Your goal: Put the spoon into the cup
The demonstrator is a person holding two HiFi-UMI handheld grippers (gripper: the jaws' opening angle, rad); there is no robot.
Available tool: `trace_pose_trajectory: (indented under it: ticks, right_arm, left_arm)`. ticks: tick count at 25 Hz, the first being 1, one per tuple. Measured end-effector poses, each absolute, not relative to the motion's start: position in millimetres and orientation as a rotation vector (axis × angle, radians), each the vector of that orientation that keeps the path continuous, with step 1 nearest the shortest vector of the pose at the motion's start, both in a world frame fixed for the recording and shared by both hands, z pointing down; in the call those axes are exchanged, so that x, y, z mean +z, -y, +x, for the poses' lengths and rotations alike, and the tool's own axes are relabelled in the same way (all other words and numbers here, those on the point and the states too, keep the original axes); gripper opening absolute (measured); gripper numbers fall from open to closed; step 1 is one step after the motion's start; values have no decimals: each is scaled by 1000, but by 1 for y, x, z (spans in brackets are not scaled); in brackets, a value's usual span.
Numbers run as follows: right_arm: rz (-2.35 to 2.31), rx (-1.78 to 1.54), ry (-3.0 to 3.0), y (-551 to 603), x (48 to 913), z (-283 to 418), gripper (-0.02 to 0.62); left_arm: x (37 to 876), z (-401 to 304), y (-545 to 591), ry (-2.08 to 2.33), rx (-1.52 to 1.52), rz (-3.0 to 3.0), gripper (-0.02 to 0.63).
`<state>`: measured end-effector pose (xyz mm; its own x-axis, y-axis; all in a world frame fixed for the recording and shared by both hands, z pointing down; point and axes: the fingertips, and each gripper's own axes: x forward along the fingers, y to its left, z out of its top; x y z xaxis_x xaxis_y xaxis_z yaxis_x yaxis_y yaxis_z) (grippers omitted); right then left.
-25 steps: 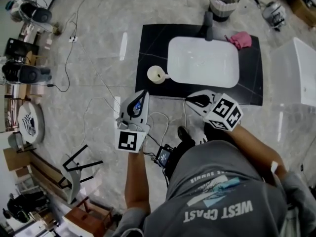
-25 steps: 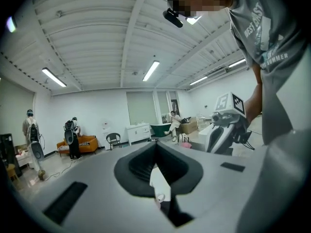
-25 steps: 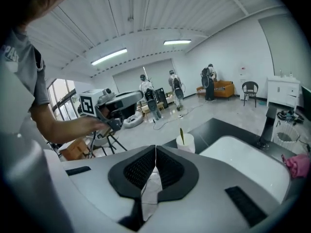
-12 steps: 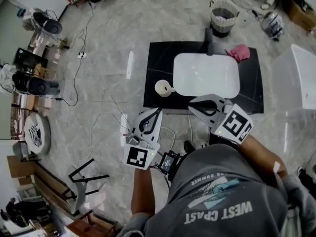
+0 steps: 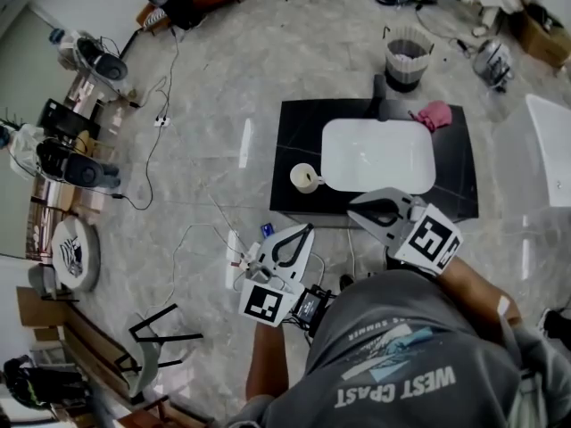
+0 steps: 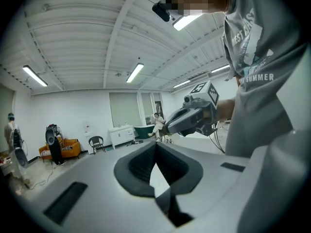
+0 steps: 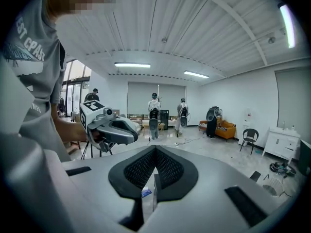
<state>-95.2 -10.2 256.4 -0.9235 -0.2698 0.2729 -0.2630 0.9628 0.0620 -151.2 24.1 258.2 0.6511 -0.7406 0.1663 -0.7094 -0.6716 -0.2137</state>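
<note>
A cream cup (image 5: 303, 177) stands on the black tabletop (image 5: 290, 123), at the left edge of a white rectangular basin (image 5: 377, 156). I cannot make out a spoon apart from the cup. My left gripper (image 5: 308, 227) hangs over the floor, short of the table's near edge, shut and empty. My right gripper (image 5: 353, 204) is at the table's near edge, below the basin, also shut on nothing. Both grippers point about level and face each other. The left gripper view looks past its own closed tips (image 6: 155, 144) at the right gripper (image 6: 194, 118). The right gripper view shows the left gripper (image 7: 109, 127).
A pink cloth (image 5: 434, 114) and a dark upright object (image 5: 382, 107) sit at the table's far edge. A bin (image 5: 407, 58) stands behind the table, a white tub (image 5: 549, 150) to the right. Cables (image 5: 192, 239), speakers on stands (image 5: 76, 172) and a chair (image 5: 152, 337) are on the left.
Both grippers have drawn back from the table toward the person and risen. The head view has shifted, so the table sits lower and further right. Jaws stayed shut.
</note>
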Motion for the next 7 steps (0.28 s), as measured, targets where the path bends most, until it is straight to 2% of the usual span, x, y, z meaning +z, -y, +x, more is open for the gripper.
trace_pose_trajectory:
  ticks: [7]
  right_arm:
    - [360, -23, 2833, -15, 253, -93, 31]
  left_arm:
    - [253, -145, -56, -1253, -225, -2866, 2]
